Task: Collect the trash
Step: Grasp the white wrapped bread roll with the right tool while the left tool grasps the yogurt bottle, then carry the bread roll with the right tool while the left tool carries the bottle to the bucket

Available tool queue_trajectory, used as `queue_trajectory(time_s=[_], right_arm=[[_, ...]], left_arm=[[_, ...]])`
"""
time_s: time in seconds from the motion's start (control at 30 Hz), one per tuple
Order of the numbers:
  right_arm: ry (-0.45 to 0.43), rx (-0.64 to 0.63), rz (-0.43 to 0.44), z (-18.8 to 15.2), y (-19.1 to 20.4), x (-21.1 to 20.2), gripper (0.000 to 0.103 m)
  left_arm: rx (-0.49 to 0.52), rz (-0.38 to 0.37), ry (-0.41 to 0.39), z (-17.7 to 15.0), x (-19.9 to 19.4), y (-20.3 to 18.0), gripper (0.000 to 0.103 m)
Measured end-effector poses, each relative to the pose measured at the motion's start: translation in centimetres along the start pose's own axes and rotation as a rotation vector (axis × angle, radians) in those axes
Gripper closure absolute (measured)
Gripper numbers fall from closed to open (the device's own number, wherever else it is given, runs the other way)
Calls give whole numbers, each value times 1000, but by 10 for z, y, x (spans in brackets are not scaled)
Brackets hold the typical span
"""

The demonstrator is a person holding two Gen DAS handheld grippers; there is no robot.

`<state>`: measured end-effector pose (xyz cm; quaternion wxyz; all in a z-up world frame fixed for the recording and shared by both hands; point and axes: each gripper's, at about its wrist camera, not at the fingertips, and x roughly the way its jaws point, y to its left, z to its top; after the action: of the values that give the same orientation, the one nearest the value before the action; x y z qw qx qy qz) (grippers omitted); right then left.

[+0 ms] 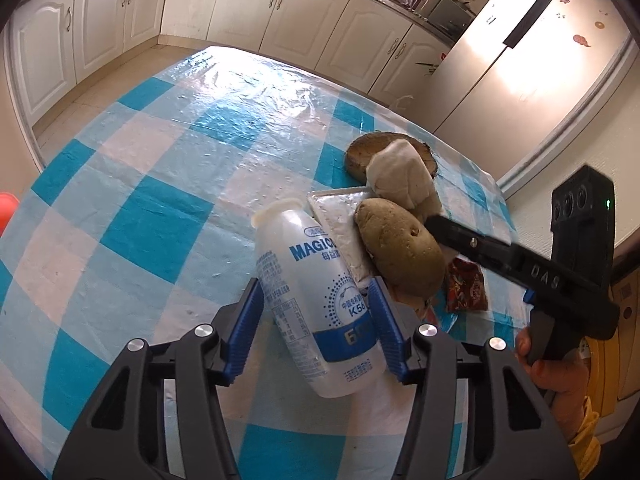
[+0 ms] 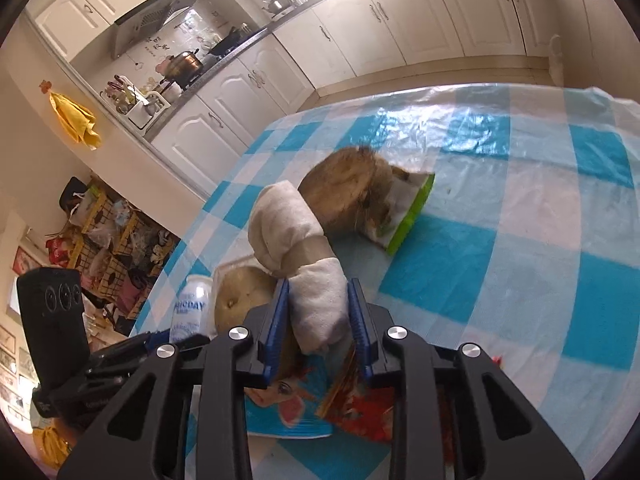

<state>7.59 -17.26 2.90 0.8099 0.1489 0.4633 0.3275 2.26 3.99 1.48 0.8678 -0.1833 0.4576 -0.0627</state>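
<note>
My left gripper (image 1: 316,314) is shut on a white plastic Magic Day bottle (image 1: 316,304), which lies tilted over the checked tablecloth (image 1: 132,208). My right gripper (image 2: 318,316) is shut on a crumpled whitish cloth wad (image 2: 316,308), also seen in the left wrist view (image 1: 400,172). A brown potato (image 1: 400,248) lies beside the bottle, and shows in the right wrist view (image 2: 240,296). A coconut husk (image 2: 344,192) sits behind the wad. Snack wrappers (image 2: 344,408) lie under my right gripper.
A white foam tray (image 1: 340,216) lies under the potato. A green-edged bag (image 2: 408,212) lies by the husk. A red wrapper (image 1: 466,288) is near the table's right edge. Kitchen cabinets (image 1: 240,4) and a fridge (image 1: 520,60) stand beyond the table.
</note>
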Motion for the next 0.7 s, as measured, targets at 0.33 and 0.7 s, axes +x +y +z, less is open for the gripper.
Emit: queue_trajectory(time_s=[0.33,0.7], right_arm=[[-84,39,-75,-32,32,-21,78],[-210,70,-176,-79,73,-56,79]], left_arm=[[22,-56,-26,-4,-19,19,54],[94,-117,-74,-14,-44,21,56]])
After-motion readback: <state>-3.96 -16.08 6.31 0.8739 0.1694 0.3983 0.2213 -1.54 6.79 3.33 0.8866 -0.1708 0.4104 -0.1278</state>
